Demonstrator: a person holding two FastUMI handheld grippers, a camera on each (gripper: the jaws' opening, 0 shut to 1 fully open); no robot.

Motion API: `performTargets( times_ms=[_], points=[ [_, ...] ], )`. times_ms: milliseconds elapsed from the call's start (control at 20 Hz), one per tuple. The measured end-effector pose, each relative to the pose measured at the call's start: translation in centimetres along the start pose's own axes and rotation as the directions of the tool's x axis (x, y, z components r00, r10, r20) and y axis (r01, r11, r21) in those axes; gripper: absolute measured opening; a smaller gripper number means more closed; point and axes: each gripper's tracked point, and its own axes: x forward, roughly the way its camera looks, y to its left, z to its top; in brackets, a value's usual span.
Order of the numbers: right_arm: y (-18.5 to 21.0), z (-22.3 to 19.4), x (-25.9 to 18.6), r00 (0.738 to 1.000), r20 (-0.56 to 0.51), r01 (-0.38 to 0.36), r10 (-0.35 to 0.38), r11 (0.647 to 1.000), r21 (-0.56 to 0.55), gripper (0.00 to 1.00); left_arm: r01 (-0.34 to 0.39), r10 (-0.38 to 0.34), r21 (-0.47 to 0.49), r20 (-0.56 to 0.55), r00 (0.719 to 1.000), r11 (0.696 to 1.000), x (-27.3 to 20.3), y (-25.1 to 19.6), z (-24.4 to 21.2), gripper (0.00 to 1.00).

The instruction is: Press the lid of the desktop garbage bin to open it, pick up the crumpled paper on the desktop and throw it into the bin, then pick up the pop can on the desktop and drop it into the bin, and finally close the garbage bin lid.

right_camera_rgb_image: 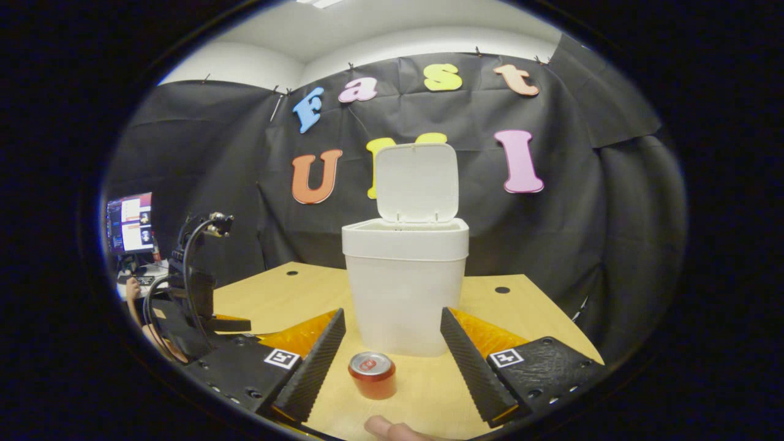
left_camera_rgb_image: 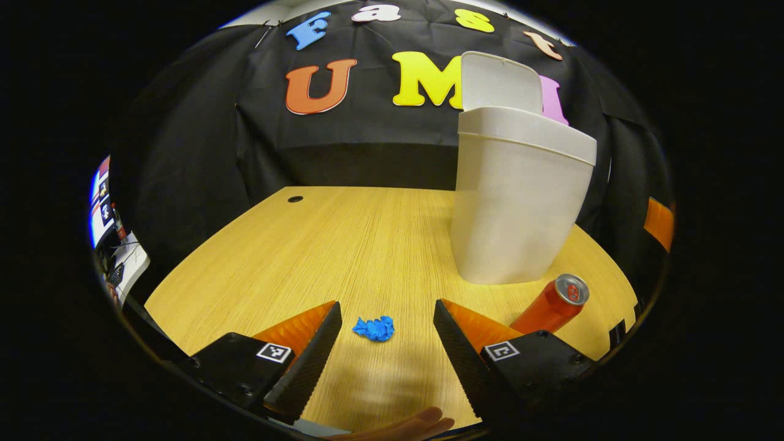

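The white desktop bin [left_camera_rgb_image: 520, 202] stands on the wooden table with its lid [left_camera_rgb_image: 499, 79] swung up. A blue crumpled paper [left_camera_rgb_image: 373, 329] lies on the table between the fingers of my open left gripper [left_camera_rgb_image: 387, 318], slightly beyond the tips. The red pop can [left_camera_rgb_image: 551, 304] lies on its side just right of that gripper, in front of the bin. In the right gripper view the bin [right_camera_rgb_image: 405, 275] is straight ahead, lid [right_camera_rgb_image: 418, 182] raised, and the can [right_camera_rgb_image: 372, 373] rests end-on between the fingers of my open right gripper [right_camera_rgb_image: 392, 324].
The wooden table [left_camera_rgb_image: 343, 245] has cable holes [left_camera_rgb_image: 295, 199] near its back edge. The left gripper body with cables [right_camera_rgb_image: 190, 288] shows at the left in the right gripper view. A monitor [right_camera_rgb_image: 130, 223] and a desk stand beyond the table's left side.
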Motion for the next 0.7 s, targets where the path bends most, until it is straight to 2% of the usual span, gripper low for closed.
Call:
performTargets(
  times_ms=[150,350,400,450,700],
  points=[
    [0.2,-1.1,-0.5,0.999,-0.023,-0.021,0.022,0.999,0.050,0.96,-0.010,0.011,0.017,-0.021,1.000,1.000,0.5,0.3,-0.8,0.98],
    [0.1,-1.2,-2.0,1.000,0.002,-0.025,0.025,0.999,0.047,0.96,0.014,-0.011,0.039,-0.074,0.997,0.999,1.7,-0.1,-2.7,0.98],
    [0.5,-1.4,-2.3,0.999,-0.004,-0.039,0.040,0.998,0.048,0.93,0.014,-0.011,0.038,-0.097,0.995,0.999,2.1,-0.2,-3.3,0.98],
    [0.9,-1.6,-2.5,0.999,-0.004,-0.054,0.054,0.998,0.040,0.96,0.015,-0.011,0.032,-0.116,0.993,0.999,2.7,-0.2,-3.7,0.98],
    [1.1,-2.6,-2.9,0.999,-0.015,-0.045,0.044,0.999,-0.029,0.96,0.018,-0.016,0.008,-0.182,0.983,1.000,4.4,0.1,-5.0,0.97]
  ],
)
